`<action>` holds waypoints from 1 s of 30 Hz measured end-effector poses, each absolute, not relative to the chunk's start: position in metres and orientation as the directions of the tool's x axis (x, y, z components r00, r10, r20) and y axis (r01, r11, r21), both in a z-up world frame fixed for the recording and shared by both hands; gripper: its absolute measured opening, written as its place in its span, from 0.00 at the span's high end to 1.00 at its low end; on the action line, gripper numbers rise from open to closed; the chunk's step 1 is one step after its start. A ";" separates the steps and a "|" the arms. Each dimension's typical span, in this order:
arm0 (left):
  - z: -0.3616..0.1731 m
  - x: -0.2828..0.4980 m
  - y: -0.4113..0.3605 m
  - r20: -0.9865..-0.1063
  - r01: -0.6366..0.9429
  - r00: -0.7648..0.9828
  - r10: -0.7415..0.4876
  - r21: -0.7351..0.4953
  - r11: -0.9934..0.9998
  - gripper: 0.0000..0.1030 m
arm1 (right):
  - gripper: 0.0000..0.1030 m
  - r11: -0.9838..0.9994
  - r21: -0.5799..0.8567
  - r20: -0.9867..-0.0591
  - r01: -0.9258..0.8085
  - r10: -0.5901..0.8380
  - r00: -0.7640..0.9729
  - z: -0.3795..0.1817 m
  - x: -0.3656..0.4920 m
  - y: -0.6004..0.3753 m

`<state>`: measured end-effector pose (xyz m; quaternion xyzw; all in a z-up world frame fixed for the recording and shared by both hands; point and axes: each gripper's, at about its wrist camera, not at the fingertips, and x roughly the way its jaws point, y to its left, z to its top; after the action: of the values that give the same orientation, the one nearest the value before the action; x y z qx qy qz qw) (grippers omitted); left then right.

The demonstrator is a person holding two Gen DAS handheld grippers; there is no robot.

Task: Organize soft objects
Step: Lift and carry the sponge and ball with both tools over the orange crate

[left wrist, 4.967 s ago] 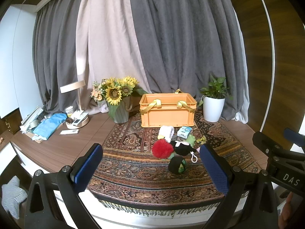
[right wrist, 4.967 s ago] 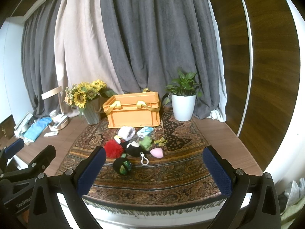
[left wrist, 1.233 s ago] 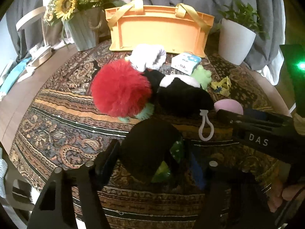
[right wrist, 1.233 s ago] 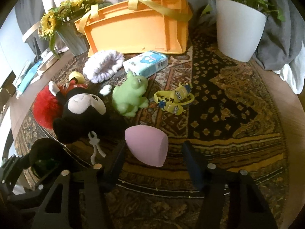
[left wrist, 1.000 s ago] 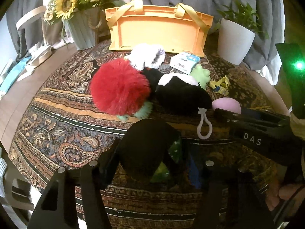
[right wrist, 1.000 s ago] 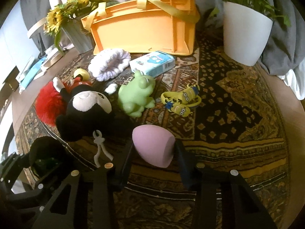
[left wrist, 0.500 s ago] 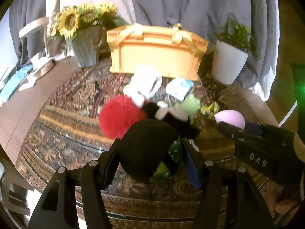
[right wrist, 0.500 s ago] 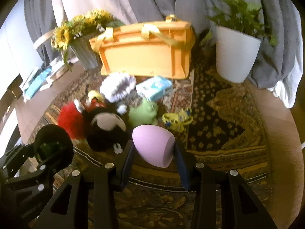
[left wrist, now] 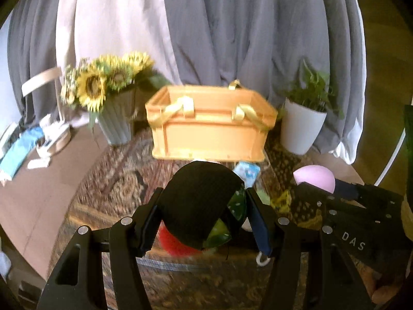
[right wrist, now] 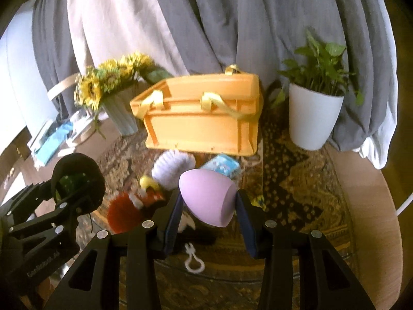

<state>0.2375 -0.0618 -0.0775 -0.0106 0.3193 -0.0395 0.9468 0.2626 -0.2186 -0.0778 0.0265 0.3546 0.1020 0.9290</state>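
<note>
Your left hand-held gripper (left wrist: 204, 214) is clamped on a black plush ball (left wrist: 198, 201) (green patches show on its underside), held above the patterned rug (left wrist: 116, 180). Your right hand-held gripper (right wrist: 209, 206) squeezes a pink egg-shaped sponge (right wrist: 206, 196). Ahead of both stands the orange crate (right wrist: 201, 118); other soft toys lie below.

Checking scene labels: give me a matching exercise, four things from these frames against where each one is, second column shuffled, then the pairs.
Things:
1. black ball
2. pink egg-shaped sponge
3. orange crate
4. white clip ring

Places:
A. lying on the rug below the right gripper
B. clamped in the left gripper
C. at the rug's far end, between the sunflowers and the potted plant
D. clamped in the right gripper

Pairs: 1-B, 2-D, 3-C, 4-A
</note>
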 end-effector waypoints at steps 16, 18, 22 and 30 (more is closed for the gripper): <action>-0.020 0.298 -0.030 -0.468 0.172 0.870 -0.156 -0.009 0.985 0.40 | 0.58 0.989 0.134 -0.527 -0.070 0.131 0.840 -0.031 0.309 -0.187; -0.014 0.307 -0.027 -0.452 0.184 0.877 -0.165 -0.002 0.983 0.40 | 0.58 0.990 0.132 -0.511 -0.057 0.118 0.852 -0.026 0.314 -0.184; -0.003 0.318 -0.023 -0.425 0.203 0.887 -0.180 0.009 0.979 0.40 | 0.58 0.991 0.125 -0.480 -0.040 0.095 0.872 -0.018 0.324 -0.178; 0.014 0.348 -0.018 -0.386 0.206 0.904 -0.184 0.017 0.978 0.40 | 0.58 0.991 0.131 -0.423 -0.013 0.068 0.903 -0.002 0.356 -0.175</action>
<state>0.3475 -0.0178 0.0139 0.0288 0.1950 -0.1000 0.9753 0.3557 -0.1746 -0.0023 0.0624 0.2188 0.0207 0.9736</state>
